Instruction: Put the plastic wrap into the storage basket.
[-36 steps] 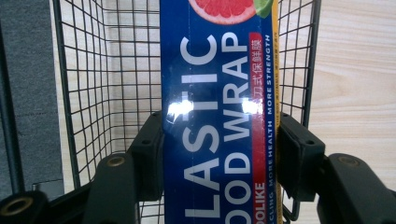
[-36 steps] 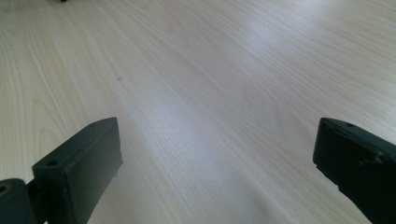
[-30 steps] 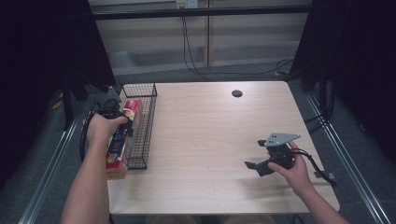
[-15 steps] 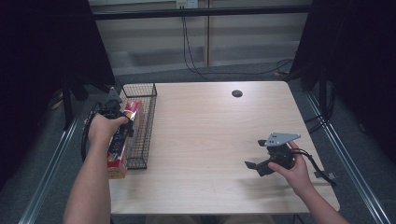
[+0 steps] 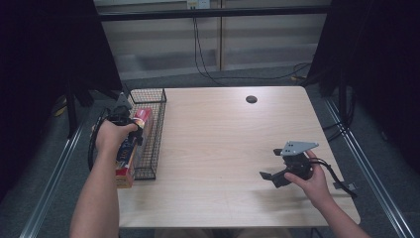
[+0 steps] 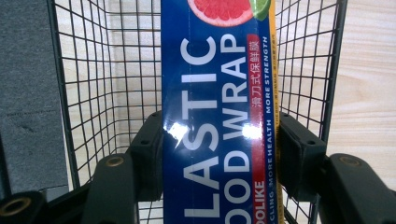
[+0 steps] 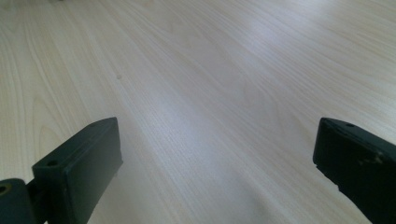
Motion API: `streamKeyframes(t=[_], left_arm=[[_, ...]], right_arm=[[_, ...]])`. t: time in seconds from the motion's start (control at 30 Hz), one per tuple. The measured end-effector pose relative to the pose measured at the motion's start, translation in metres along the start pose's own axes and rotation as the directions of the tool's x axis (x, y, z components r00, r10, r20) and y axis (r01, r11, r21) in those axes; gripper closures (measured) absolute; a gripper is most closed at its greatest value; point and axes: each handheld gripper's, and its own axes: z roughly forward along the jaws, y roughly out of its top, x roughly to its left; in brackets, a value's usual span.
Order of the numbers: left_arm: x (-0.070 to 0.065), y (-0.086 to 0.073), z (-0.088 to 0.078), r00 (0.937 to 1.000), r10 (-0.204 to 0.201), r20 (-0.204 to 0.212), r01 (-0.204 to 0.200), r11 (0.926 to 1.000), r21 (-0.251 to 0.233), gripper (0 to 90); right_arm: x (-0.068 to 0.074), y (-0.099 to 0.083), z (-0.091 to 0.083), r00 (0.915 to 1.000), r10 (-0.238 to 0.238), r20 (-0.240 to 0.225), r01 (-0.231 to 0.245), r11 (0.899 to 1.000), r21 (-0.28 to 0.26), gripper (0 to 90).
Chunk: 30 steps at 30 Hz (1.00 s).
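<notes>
Left gripper (image 6: 219, 154) pinches the plastic wrap box (image 6: 219, 93) over the wire basket (image 5: 151, 134); right gripper (image 5: 270, 177), well right of the basket, gapes wide.

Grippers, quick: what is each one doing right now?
Left gripper: shut on the plastic wrap box, over the wire basket.
Right gripper: open, holding nothing.
</notes>
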Motion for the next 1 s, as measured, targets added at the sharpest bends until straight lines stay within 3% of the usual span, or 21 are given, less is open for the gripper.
streamKeyframes(t=[0.3,1.0], left_arm=[[0.0011,0.0024,0.0015,1.0,0.007,-0.005,-0.007,0.9998,0.02,43.1],[0.0027,0.0007,0.0023,0.9999,0.011,-0.004,-0.011,0.9999,0.003,41.4]], right_arm=[[0.0,0.0,0.0002,1.0,0.0,-0.005,0.0,1.0,0.001,0.8],[0.0004,0.0001,0.0002,1.0,0.0,-0.007,0.0,1.0,0.002,0.8]])
